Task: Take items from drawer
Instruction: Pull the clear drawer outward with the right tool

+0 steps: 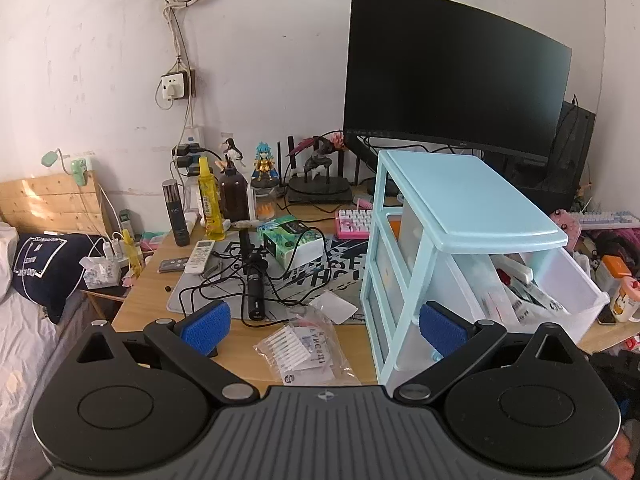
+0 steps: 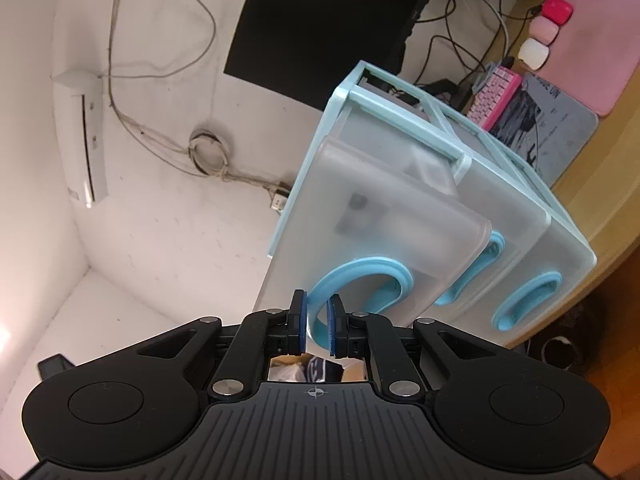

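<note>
A light blue drawer unit (image 1: 460,208) stands on the wooden desk (image 1: 160,280), with its top drawer (image 1: 560,296) pulled out to the right and filled with several packets. My left gripper (image 1: 324,320) hovers open in front of the unit's side, nothing between its blue pads (image 1: 206,322). In the right wrist view the frosted top drawer (image 2: 392,224) sticks out from the drawer unit (image 2: 520,184). My right gripper (image 2: 318,326) is shut on the drawer's blue ring handle (image 2: 360,284), pinching the ring's lower left part.
A clear bag of white sticks (image 1: 304,348) lies on the desk near my left gripper. Cables, a black microphone (image 1: 254,280), bottles, figurines, a tissue pack and a pink keyboard (image 1: 354,222) crowd the desk. A black monitor (image 1: 452,68) stands behind. A bed (image 1: 36,320) lies left.
</note>
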Tool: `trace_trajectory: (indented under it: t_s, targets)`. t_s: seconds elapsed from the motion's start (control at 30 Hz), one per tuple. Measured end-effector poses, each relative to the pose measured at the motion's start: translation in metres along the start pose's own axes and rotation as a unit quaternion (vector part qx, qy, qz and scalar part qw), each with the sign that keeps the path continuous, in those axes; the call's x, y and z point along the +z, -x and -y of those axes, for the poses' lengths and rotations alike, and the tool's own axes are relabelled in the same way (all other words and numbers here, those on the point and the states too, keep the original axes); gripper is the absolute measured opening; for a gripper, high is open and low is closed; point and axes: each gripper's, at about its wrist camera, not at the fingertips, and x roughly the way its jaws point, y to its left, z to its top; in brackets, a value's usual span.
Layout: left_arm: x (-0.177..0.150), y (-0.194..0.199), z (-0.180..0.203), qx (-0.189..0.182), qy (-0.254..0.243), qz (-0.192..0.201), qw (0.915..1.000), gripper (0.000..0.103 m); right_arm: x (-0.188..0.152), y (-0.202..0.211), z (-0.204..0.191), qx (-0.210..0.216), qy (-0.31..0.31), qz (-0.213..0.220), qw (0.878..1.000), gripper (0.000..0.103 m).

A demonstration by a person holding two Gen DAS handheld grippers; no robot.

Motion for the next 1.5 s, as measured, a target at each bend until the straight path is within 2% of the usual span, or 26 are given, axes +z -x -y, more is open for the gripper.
trace_trajectory:
  t_s: [0.77, 1.5]
  targets:
    - [0.005, -0.012, -0.016, -0.005, 0.011, 0.007, 0.9999, 0.103, -0.016, 0.034, -0.021, -0.023, 0.009, -0.029, 0.999, 0.011]
    - [0.007, -0.014, -0.007, -0.015, 0.002, 0.009, 0.9998, 0.103, -0.028, 0.056, -0.028, -0.019, 0.009, -0.044, 0.999, 0.012]
